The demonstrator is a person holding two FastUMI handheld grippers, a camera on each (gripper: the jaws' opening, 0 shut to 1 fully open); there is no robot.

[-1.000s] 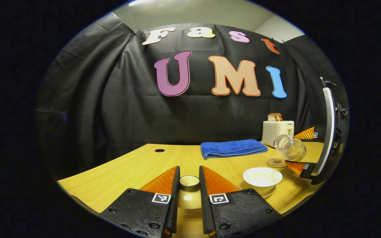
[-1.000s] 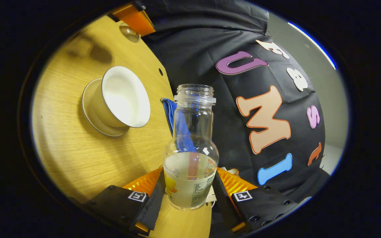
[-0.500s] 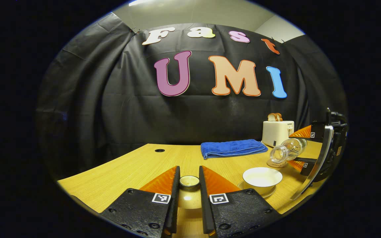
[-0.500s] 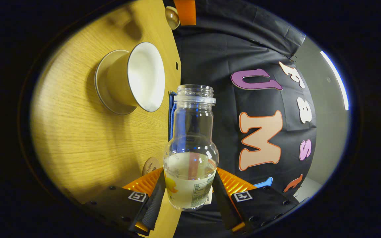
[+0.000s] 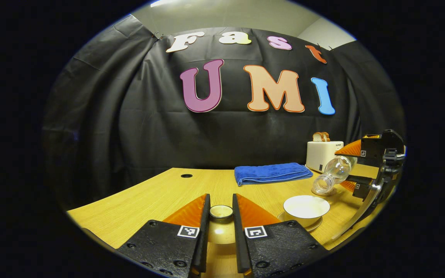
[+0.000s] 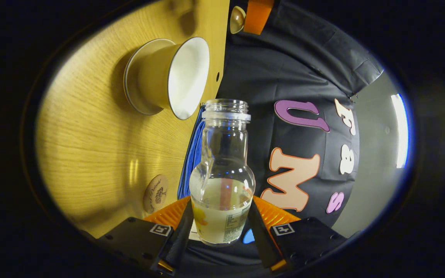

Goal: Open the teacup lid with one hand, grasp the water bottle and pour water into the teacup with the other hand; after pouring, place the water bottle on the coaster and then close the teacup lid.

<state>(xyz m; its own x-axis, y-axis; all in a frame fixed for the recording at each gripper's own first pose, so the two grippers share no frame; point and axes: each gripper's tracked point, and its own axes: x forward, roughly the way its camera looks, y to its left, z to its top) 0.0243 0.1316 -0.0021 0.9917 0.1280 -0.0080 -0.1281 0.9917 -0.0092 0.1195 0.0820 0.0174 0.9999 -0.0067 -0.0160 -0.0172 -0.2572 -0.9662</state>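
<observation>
My left hand-held gripper [image 5: 221, 231] pinches the lid [image 5: 221, 212] low over the table [image 5: 149, 197]. My right hand-held gripper [image 6: 219, 231] clamps the bottle [image 6: 222, 181], tipped mouth-down just above the open teacup [image 5: 306, 207].

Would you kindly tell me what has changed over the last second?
The right gripper has tipped the bottle further, so its mouth now slants down toward the open teacup; no water is leaving it yet. The left gripper stays shut on the lid, and the teacup, towel and toaster are unmoved.
</observation>
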